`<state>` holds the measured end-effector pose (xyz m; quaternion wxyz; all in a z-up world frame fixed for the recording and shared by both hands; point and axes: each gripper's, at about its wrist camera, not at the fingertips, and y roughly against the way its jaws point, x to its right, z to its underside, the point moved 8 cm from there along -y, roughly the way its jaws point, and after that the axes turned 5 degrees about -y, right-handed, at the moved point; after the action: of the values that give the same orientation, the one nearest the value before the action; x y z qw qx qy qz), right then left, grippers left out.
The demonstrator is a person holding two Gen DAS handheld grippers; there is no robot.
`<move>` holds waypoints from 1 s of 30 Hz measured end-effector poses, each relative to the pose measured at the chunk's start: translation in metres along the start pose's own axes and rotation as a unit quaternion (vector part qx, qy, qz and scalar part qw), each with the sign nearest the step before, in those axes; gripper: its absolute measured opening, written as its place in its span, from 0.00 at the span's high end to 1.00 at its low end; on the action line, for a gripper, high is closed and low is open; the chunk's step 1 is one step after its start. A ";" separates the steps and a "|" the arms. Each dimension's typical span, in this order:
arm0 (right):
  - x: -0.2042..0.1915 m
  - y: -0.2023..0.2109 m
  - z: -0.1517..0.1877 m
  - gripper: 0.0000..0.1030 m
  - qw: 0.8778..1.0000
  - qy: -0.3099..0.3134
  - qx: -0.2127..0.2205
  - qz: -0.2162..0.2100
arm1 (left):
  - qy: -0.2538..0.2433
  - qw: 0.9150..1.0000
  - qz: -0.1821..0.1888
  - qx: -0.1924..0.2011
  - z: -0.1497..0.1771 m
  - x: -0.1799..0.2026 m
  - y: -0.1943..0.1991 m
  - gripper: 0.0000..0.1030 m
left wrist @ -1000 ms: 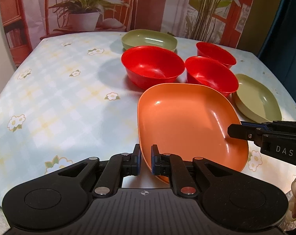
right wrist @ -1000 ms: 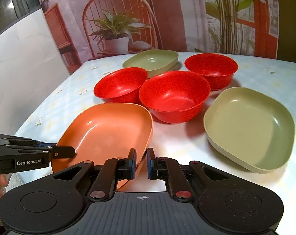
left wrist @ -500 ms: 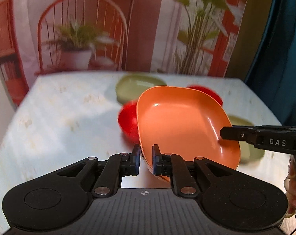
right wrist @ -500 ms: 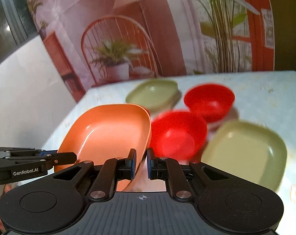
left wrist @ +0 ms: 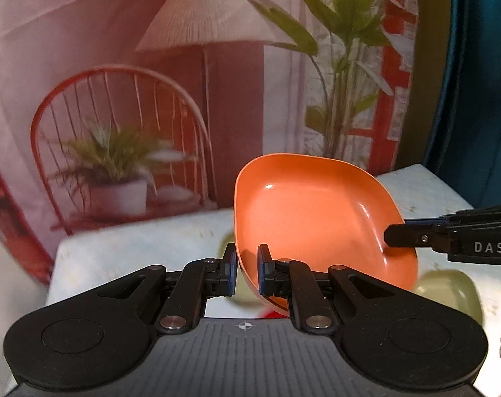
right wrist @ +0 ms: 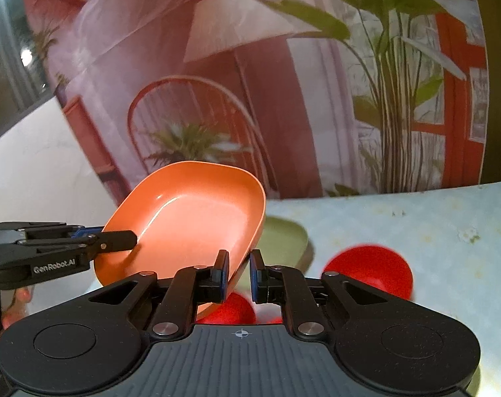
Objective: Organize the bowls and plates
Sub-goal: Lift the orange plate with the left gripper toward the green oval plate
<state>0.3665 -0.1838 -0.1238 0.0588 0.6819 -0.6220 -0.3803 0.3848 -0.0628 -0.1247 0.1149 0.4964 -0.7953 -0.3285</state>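
- Orange plate [left wrist: 316, 218]: clear of the tabletop [right wrist: 416, 218], carried in the air between both claws and tipped so its far edge rose against the printed backdrop. A second earlier it lay flat on the cloth in front of the bowls; since then it had been lifted up and away.
- Left claw [left wrist: 245, 273]: nearly closed, jaws pinching the plate's near-left rim, one pad inside the wall and one outside.
- Right claw [right wrist: 236, 276]: nearly closed likewise, clamped on the plate's opposite rim; in the left wrist view it showed as a black finger biting the right edge.
- Red bowls [right wrist: 369, 269]: left on the tabletop below the plate, blurred; at least two partly visible, one mostly hidden behind the right claw.
- Green plate [right wrist: 283, 241]: on the tabletop beyond the orange plate, untouched. A second green plate [left wrist: 449, 292] sat at the lower right in the left wrist view, blurred.
- Status, as a judgement: first pick-up completed, transport in hand. The orange plate probably headed for stacking with a green plate; no stack yet made, so sorting remained at an early stage.
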 end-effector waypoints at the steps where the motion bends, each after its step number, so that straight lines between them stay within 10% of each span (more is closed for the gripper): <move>1: 0.001 -0.007 -0.008 0.88 1.000 -0.009 0.002 0.001 | 0.000 1.000 -0.004 0.000 -0.007 -0.003 -0.008 0.87; 16: 0.051 -0.133 0.001 0.86 0.996 -0.061 -0.048 0.054 | 0.021 0.997 -0.002 -0.079 0.016 -0.029 -0.161 0.87; 30: 0.062 -0.168 0.018 0.86 0.991 -0.048 -0.093 0.081 | 0.006 0.994 0.016 -0.111 0.042 -0.032 -0.189 0.87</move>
<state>0.4871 -0.1954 -0.2574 0.1223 0.6018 -0.6392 -0.4629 0.5139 -0.0727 -0.2720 0.1792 0.4696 -0.7610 -0.4102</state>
